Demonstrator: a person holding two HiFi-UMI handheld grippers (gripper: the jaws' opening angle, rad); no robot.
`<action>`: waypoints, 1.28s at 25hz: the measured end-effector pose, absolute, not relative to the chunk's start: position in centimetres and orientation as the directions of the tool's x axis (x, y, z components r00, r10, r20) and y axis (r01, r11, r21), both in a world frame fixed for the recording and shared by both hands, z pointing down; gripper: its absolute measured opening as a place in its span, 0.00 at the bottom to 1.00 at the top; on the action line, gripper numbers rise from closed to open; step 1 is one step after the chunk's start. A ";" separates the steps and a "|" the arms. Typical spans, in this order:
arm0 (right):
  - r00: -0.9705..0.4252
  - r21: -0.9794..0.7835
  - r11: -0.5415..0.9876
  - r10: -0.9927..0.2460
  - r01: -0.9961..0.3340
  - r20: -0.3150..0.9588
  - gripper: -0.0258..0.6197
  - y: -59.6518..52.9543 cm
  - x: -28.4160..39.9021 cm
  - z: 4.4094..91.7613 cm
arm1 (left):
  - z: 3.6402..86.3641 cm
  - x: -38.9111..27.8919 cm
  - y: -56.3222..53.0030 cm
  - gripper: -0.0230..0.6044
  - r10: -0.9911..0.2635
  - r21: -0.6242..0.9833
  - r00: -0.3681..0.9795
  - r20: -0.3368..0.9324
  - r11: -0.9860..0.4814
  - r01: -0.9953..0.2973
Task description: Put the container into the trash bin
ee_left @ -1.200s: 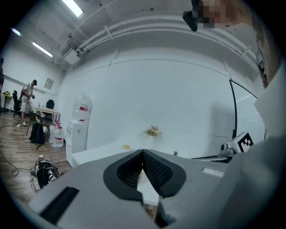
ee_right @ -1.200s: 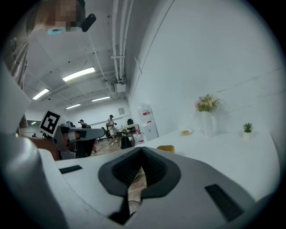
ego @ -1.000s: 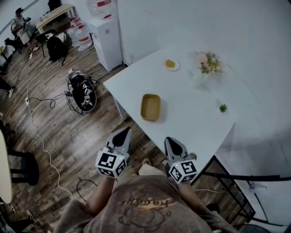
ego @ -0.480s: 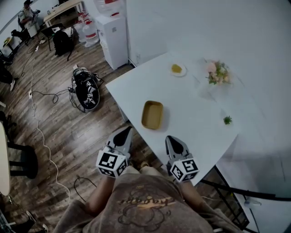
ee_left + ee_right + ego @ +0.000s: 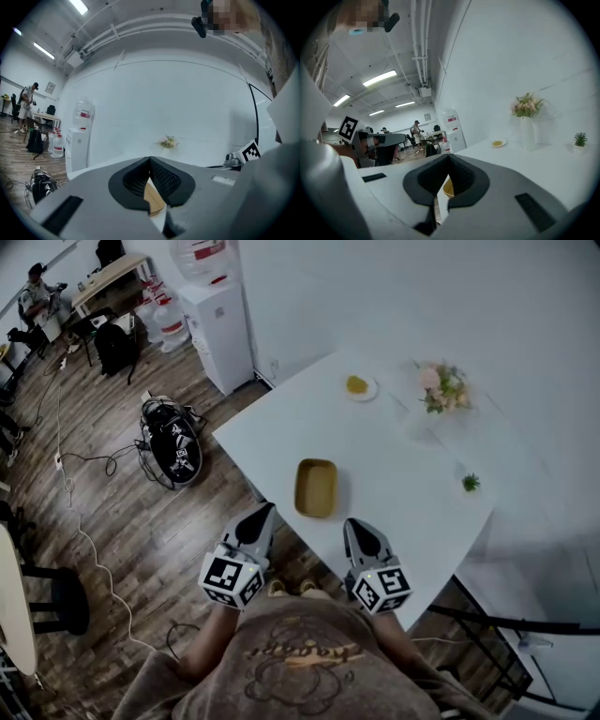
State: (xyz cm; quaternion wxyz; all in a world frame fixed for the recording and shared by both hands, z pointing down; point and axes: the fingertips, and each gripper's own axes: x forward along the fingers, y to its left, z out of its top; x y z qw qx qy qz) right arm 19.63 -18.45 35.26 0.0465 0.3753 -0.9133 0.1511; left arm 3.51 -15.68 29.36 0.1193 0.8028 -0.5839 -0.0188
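Head view: container (image 5: pixel 316 487) on tabletop (image 5: pixel 403 456), near its front edge.
My left gripper (image 5: pixel 260 512) and right gripper (image 5: pixel 358 524) hover just short of it, both sets of jaws pressed together, gripping nothing.

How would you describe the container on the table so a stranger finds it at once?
Find the large white table. Near its edge beside the person lies a mustard-yellow shallow container. Unlike the round white plate, pink flowers and tiny green plant, it is rectangular and empty.
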 end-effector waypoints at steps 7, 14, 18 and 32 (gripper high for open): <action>-0.688 -0.230 0.649 -0.692 -0.725 0.219 0.04 -18.8 19.4 35.2 | 29.9 2.8 -16.6 0.05 -0.940 0.264 0.326 0.102 -0.290 -0.920; -0.675 -0.237 0.633 -0.706 -0.737 0.215 0.04 -19.3 19.8 35.2 | 30.8 3.1 -17.7 0.22 -0.930 0.294 0.344 0.129 -0.296 -0.909; -0.670 -0.247 0.625 -0.713 -0.741 0.205 0.04 -19.4 20.4 35.4 | 31.5 3.4 -18.2 0.32 -0.925 0.315 0.350 0.147 -0.292 -0.903; -0.626 -0.251 0.576 -0.746 -0.778 0.228 0.04 -19.4 22.4 35.7 | 36.3 4.4 -22.6 0.48 -0.898 0.318 0.370 0.238 -0.288 -0.903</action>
